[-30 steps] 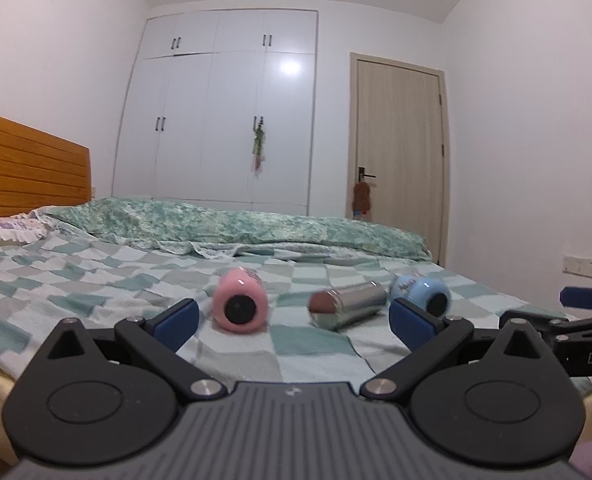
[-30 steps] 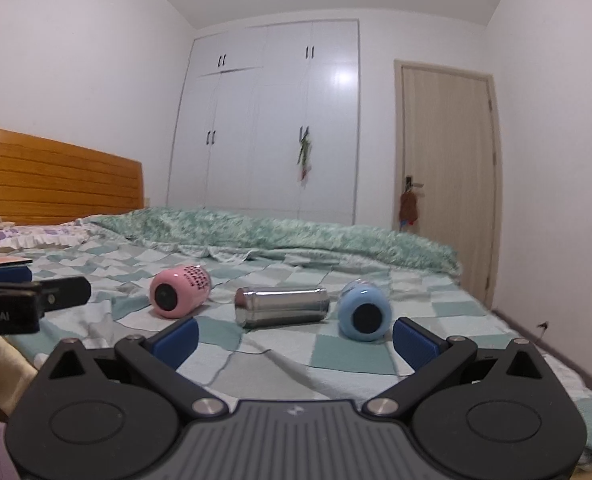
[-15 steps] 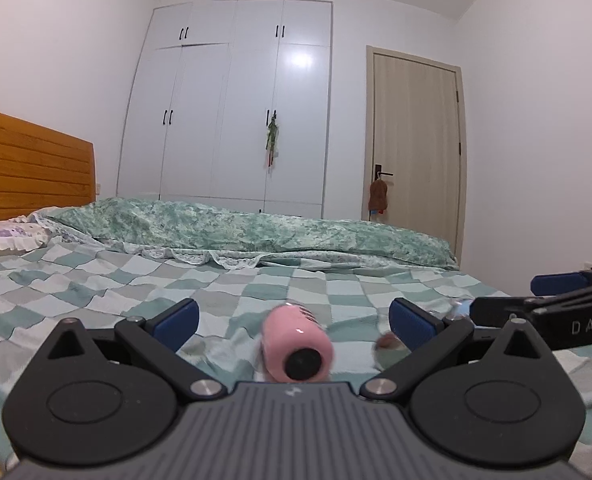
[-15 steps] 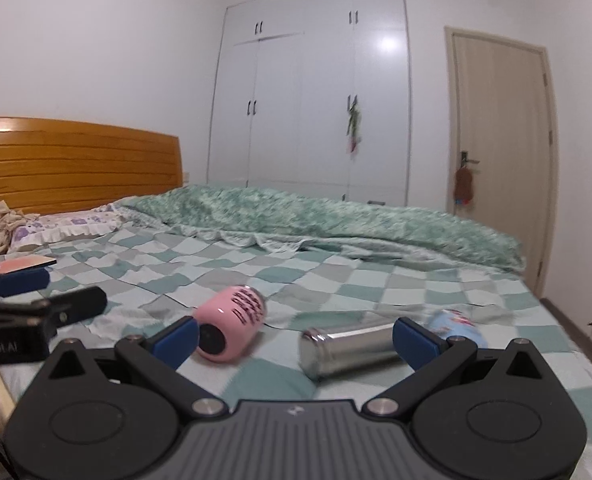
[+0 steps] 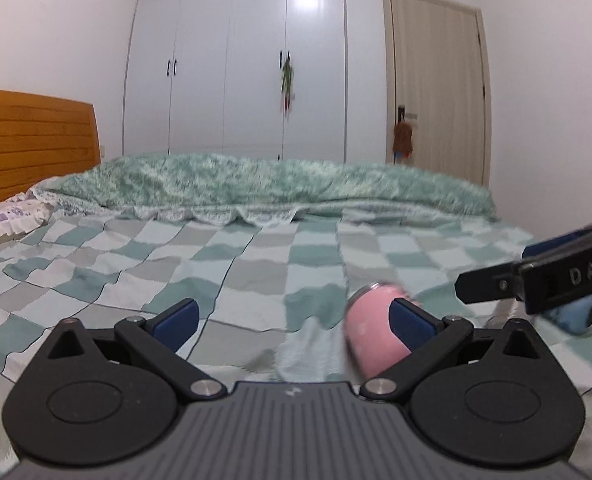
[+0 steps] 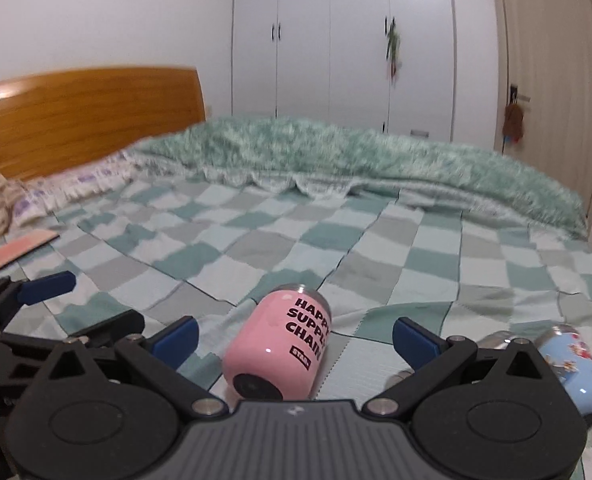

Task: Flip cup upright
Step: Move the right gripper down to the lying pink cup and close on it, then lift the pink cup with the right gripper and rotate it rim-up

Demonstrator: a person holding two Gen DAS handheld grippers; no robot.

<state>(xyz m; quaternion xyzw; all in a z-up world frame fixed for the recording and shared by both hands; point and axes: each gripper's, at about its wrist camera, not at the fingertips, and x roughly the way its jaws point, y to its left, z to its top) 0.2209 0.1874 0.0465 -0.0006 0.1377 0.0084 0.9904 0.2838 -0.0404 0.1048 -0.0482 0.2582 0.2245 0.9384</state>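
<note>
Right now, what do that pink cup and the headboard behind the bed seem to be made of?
The pink cup looks like metal under a glossy pink coating: a bare silvery rim shows at its far end, and small highlights glint on its side. It could be steel, though that is a guess. The headboard appears to be varnished wood, orange-brown with horizontal planks and a soft sheen.

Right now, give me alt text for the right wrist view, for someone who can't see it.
A pink cup lies on its side on a checked bedspread, between the open right tongs. A blue floral cup lies at right, the left tongs at left.
</note>
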